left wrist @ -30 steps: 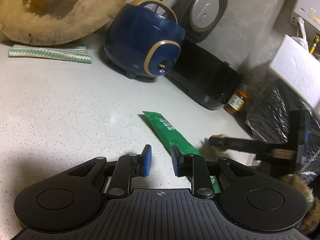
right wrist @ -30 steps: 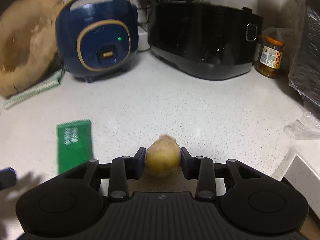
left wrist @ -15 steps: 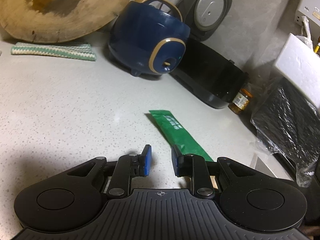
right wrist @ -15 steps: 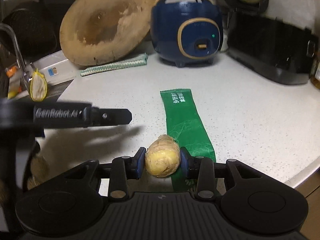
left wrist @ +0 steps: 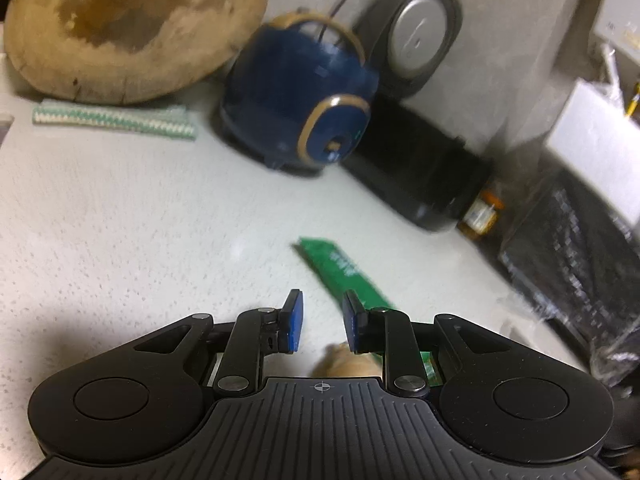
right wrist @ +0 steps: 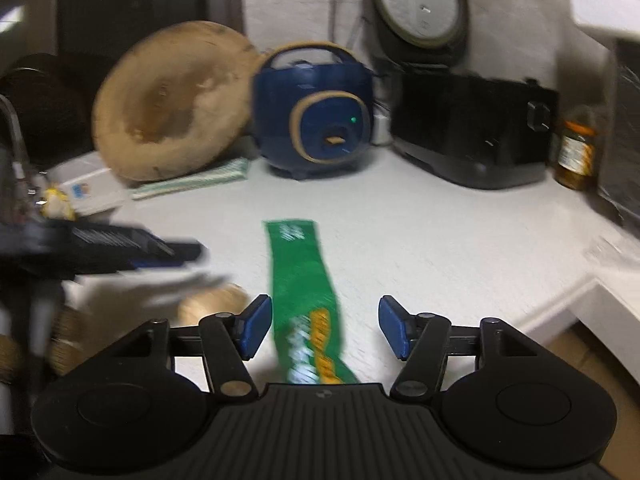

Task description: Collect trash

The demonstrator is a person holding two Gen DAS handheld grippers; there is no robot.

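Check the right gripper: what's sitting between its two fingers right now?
In the right wrist view, the right gripper has just been opening; its pads touch nothing. Only the green wrapper lies flat on the counter between them.

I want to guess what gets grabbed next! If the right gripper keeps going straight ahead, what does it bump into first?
Probably the green wrapper, lying flat between the open right gripper fingers. Depth is blurry, so that's a guess.

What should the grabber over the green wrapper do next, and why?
Probably lower the right gripper and close it on the green wrapper. Its jaws have just been opening and grip nothing now; the wrapper lies flat on the counter between them, and the yellowish lump it let go sits off to their left.
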